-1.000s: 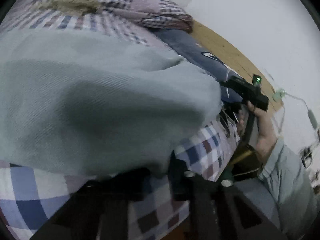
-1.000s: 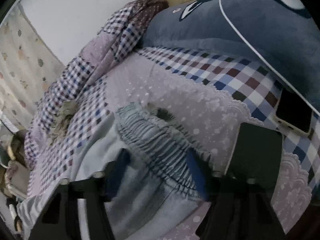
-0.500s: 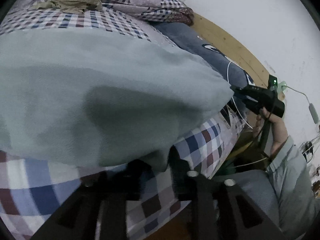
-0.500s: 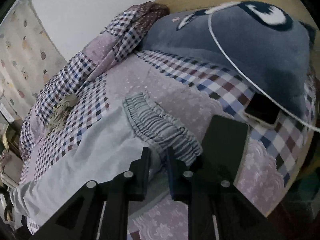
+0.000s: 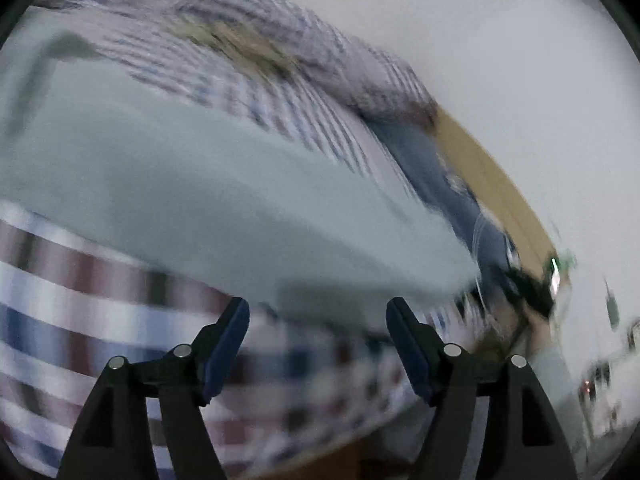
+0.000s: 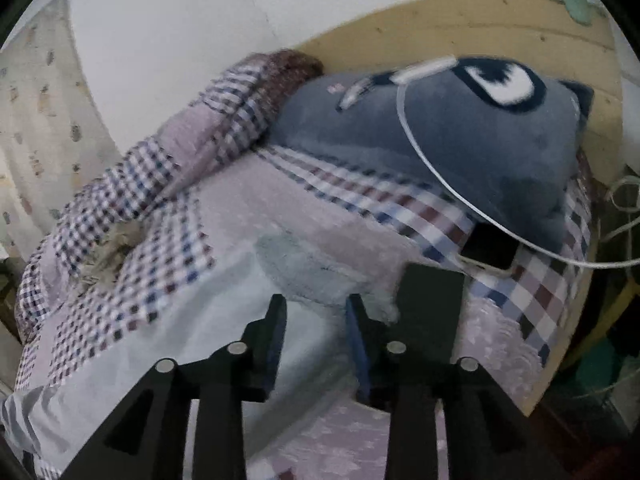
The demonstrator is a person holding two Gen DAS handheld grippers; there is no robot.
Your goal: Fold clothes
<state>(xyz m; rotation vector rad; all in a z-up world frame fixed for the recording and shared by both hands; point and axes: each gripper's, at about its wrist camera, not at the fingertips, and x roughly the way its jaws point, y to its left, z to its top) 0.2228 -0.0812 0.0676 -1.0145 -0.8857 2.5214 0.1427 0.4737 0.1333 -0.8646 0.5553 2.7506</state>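
Note:
Pale grey-green trousers [image 6: 168,344] lie spread flat on the checked bedsheet [image 6: 532,292], with their gathered elastic waistband [image 6: 304,264] toward the pillow. My right gripper [image 6: 316,314] hovers just short of the waistband, open, with nothing between its fingers. The left wrist view is motion-blurred. There the same trousers [image 5: 208,208] stretch across the bed, and my left gripper [image 5: 316,324] stands wide open at their near edge, holding nothing. Far right in that view is the right gripper [image 5: 528,292], held by a hand.
A grey plush pillow [image 6: 460,140] leans on the wooden headboard [image 6: 520,28]. A phone [image 6: 488,250] on a white cable [image 6: 432,168] lies beside it. A rolled checked quilt [image 6: 192,152] and a crumpled beige cloth [image 6: 108,252] lie along the far wall side.
Both grippers were shut on the trousers half a second ago and have let go. The trousers now lie flat, and both grippers have drawn back a little.

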